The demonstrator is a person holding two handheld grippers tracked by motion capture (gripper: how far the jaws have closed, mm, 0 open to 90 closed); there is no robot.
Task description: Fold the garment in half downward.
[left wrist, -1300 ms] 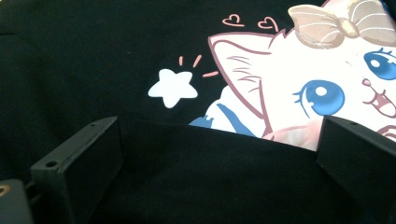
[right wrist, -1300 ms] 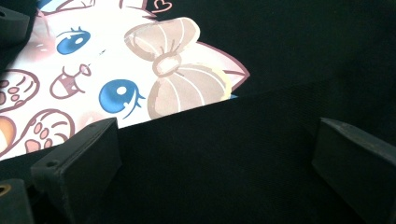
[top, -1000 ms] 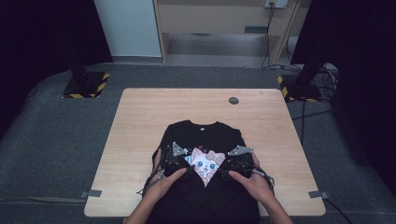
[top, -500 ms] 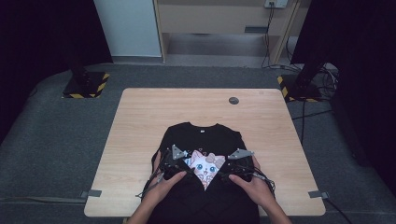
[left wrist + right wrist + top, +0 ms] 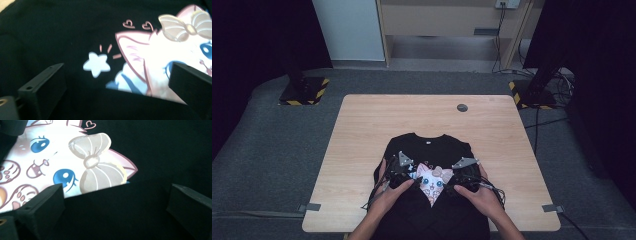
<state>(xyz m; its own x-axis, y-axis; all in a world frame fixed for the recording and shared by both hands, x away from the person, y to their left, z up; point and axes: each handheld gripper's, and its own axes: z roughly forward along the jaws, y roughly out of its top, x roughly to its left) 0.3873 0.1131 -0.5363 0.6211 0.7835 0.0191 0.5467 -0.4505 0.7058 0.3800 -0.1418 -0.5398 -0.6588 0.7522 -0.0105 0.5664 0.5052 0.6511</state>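
High view: black cat-print T-shirt (image 5: 430,172) flat at the near middle of the wooden table (image 5: 362,130), both sides folded diagonally over the print. Left gripper (image 5: 404,181) and right gripper (image 5: 458,186) down on the folds, jaws spread wide, gripping nothing. Risk from here, probably: closing too shallow and catching one layer only, or dragging a loose fold open and skewing the shirt.

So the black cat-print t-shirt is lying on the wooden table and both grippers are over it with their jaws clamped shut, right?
Not quite. The black cat-print t-shirt does lie on the wooden table, but the left gripper and right gripper have their jaws wide apart, as both gripper views show.
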